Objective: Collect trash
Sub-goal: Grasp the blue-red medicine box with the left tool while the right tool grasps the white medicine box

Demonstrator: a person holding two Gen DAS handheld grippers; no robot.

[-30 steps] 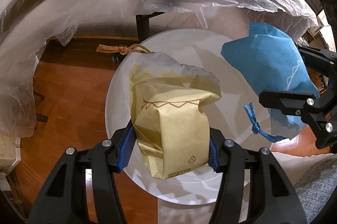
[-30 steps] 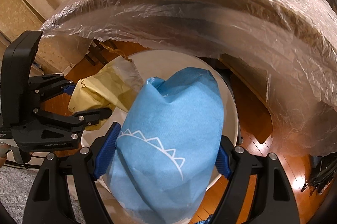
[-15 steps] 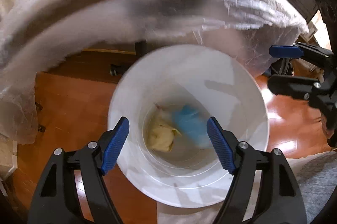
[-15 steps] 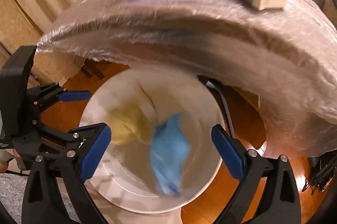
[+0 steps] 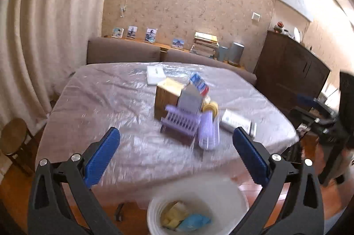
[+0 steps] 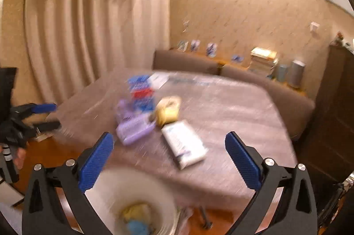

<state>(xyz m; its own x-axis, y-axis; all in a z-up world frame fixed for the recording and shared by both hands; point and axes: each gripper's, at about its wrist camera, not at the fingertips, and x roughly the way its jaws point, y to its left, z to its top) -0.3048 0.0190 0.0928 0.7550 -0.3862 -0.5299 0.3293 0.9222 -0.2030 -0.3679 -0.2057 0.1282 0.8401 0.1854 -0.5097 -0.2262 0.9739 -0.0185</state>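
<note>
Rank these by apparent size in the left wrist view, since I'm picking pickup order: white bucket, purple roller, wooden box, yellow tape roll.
1. white bucket, though nearness inflates it
2. wooden box
3. purple roller, close to the box
4. yellow tape roll

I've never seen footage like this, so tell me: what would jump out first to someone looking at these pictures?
Probably the two black claws with blue pads, the left gripper and right gripper, both wide open with nothing between them. Below them stands a white bucket on the floor, holding a yellow bag and a blue bag. Beyond it, a plastic-covered table carries a cluster of boxes and a purple hair roller.
</note>
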